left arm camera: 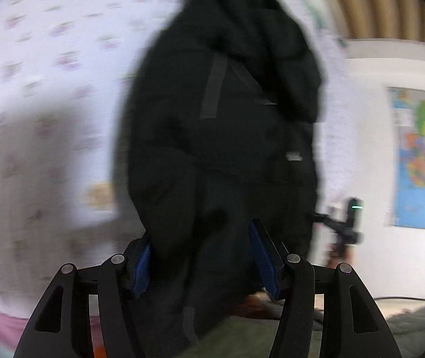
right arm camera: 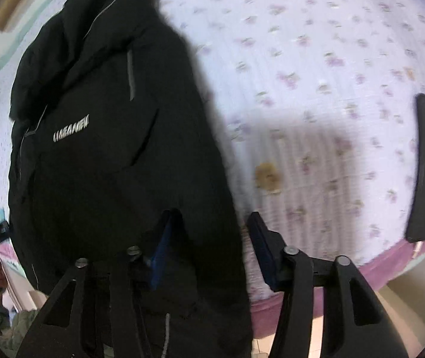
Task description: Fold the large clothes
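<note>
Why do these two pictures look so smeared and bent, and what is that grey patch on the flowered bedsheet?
Left wrist view: motion blur smears the black jacket and the flowered bedsheet; glare flares low on the wall map. Both views: the fisheye lens bows everything near the edges. Right wrist view: sharper, the jacket's lettering nearly legible; the grey patch is a shadow falling on the sheet.

Bright daylight, motion blur throughout, fisheye bending and dark corners, hard shadow on bedsheet (right arm camera: 316,155), glare spot on map (left arm camera: 421,155).
</note>
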`<action>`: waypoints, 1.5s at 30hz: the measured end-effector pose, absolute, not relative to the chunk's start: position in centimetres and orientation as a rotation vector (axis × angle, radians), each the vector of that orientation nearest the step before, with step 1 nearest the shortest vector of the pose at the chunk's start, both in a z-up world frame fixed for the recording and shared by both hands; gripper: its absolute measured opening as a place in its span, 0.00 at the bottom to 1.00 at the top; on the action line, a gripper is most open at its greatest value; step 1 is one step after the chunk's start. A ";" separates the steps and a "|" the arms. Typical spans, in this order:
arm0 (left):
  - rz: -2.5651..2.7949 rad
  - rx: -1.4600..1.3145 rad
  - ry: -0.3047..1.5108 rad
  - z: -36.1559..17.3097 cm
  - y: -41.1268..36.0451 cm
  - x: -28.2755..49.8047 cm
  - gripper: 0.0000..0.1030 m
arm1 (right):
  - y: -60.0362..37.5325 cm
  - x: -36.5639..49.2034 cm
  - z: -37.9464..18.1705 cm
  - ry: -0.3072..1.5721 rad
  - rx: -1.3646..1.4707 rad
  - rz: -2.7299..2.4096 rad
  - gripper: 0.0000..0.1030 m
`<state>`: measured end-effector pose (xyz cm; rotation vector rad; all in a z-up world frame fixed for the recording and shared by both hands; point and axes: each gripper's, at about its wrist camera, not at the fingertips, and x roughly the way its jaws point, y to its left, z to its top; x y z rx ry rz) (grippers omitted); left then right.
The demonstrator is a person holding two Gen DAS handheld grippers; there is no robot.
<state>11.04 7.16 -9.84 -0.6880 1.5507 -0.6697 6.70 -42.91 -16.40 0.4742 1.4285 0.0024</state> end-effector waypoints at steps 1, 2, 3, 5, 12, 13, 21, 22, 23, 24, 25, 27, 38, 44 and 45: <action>-0.734 -0.827 1.509 -9.5 7.1 11.3 0.58 | -42.3 6.9 -15.6 1.403 0.488 0.051 0.48; -0.777 -0.957 1.473 -9.5 7.2 11.4 0.58 | -41.9 7.0 -15.0 1.381 0.504 0.090 0.48; -0.812 -1.081 1.440 -9.8 7.3 11.5 0.58 | -41.4 7.1 -14.1 1.347 0.531 0.146 0.48; -0.805 -1.113 1.427 -10.2 6.8 11.7 0.58 | -40.8 7.5 -13.3 1.315 0.571 0.208 0.48; -0.714 -0.765 1.595 -10.8 4.0 10.1 0.58 | -40.5 7.0 -16.1 1.403 0.593 0.187 0.48; -0.710 -0.730 1.611 -10.7 4.0 9.6 0.58 | -40.5 6.2 -16.2 1.422 0.591 0.186 0.48; -0.644 -0.596 1.658 -9.5 3.7 7.5 0.20 | -38.1 0.5 -16.7 1.575 0.504 0.157 0.39; -0.636 -0.625 1.645 -9.2 3.6 7.8 0.11 | -37.7 0.6 -16.3 1.560 0.488 0.152 0.33; -0.637 -0.676 1.610 -8.5 4.0 8.4 0.10 | -37.6 0.8 -16.0 1.554 0.487 0.149 0.20; -0.641 -0.697 1.578 -7.9 4.7 8.7 0.10 | -37.4 1.4 -15.3 1.535 0.494 0.150 0.16; -0.651 -0.725 1.537 -7.0 5.0 9.4 0.10 | -37.4 1.9 -13.9 1.492 0.504 0.162 0.15; -0.679 -0.785 1.446 -4.3 5.8 11.2 0.10 | -37.5 3.2 -11.0 1.429 0.507 0.182 0.15; -0.656 -0.928 1.261 0.2 9.1 19.8 0.10 | -41.2 12.6 0.1 1.117 0.581 0.194 0.15; -0.639 -1.015 1.236 0.6 9.1 25.7 0.13 | -44.4 18.8 3.0 0.998 0.632 0.127 0.15; -0.633 -1.019 1.234 0.5 9.3 27.0 0.14 | -44.9 20.2 3.2 0.983 0.643 0.107 0.15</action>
